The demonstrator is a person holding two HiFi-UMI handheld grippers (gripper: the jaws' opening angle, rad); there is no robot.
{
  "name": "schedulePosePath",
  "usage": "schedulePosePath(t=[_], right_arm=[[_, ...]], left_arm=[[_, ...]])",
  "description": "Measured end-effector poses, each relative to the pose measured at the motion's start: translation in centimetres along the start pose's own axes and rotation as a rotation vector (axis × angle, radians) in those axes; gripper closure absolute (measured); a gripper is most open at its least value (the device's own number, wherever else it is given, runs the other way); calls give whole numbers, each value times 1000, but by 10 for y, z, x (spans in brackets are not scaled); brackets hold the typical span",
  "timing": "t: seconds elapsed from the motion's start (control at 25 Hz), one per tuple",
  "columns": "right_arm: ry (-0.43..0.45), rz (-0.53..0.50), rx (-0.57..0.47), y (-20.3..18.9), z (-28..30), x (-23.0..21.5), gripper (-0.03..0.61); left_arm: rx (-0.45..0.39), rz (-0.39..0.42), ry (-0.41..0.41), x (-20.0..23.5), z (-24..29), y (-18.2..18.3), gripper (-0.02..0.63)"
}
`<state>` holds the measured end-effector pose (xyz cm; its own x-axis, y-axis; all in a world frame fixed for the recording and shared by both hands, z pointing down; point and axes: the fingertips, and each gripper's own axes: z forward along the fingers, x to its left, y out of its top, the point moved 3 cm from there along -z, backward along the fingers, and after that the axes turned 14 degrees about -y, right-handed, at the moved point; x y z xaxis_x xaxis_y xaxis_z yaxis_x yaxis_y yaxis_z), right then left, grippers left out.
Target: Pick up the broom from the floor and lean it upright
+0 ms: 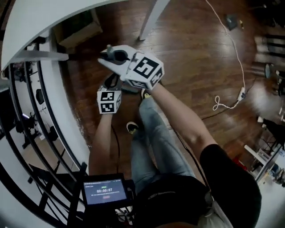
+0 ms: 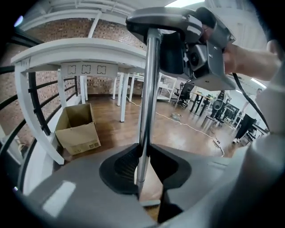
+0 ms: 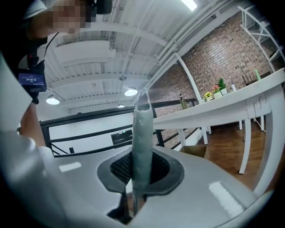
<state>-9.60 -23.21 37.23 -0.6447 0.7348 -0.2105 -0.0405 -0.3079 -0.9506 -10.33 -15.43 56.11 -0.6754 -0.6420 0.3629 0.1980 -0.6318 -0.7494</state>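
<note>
The broom's silver pole (image 2: 147, 89) stands nearly upright between the pads of my left gripper (image 2: 142, 165), which is shut on it. Higher up the same pole, my right gripper (image 2: 196, 49) holds the top end. In the right gripper view the pale grey-green handle grip (image 3: 142, 133) rises between the pads of the right gripper (image 3: 140, 173), shut on it. In the head view the left gripper (image 1: 109, 85) sits just below the right gripper (image 1: 112, 59), both over the wooden floor beside the person's legs. The handle tip (image 1: 108, 47) pokes out above. The broom's head is hidden.
A white table (image 1: 53, 13) with a leg (image 1: 151, 18) stands ahead, and a black railing (image 1: 26, 111) runs along the left. A cardboard box (image 2: 78, 129) sits under the table. A white cable (image 1: 234, 49) trails over the floor at the right.
</note>
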Motion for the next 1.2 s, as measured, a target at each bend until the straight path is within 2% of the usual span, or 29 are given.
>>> schedulePosePath(t=[0.08,0.2,0.32,0.4,0.48,0.6,0.76,0.88,0.96,1.0,1.04,1.12,1.2], right_arm=[[27,-9,-48,18,22,-21,538],[108,22,-55,32,18,-47,538],[100,49,-34,26,-3,-99,540],[92,72,-25,23,4,-123,540],[96,79,-15,23,30,-130,540],[112,34,2,24,57,-132,540],[129,29,-8,22,59,-128,538],[93,21,-14,21,59,-127,534],[78,8,-1,17,54,-128,510],[78,10,3,16,52,-130,475],[79,14,5,15,49,-131,436],[79,19,0,16,44,-133,411],[70,16,-6,16,41,-134,408]], left_arm=[[15,-20,21,22,16,22,518],[6,-34,93,16,33,63,518],[12,-37,67,-2,79,77,517],[16,-35,57,7,97,79,517],[13,-44,63,32,98,83,517],[3,-57,45,57,101,91,517],[27,-44,-4,58,101,91,515],[25,-29,-35,59,99,89,514],[32,-8,-52,56,101,90,514],[29,-1,-65,55,102,92,508],[15,1,-85,53,103,95,484],[-34,-3,-128,51,103,103,369],[-76,-5,-150,50,101,109,351]])
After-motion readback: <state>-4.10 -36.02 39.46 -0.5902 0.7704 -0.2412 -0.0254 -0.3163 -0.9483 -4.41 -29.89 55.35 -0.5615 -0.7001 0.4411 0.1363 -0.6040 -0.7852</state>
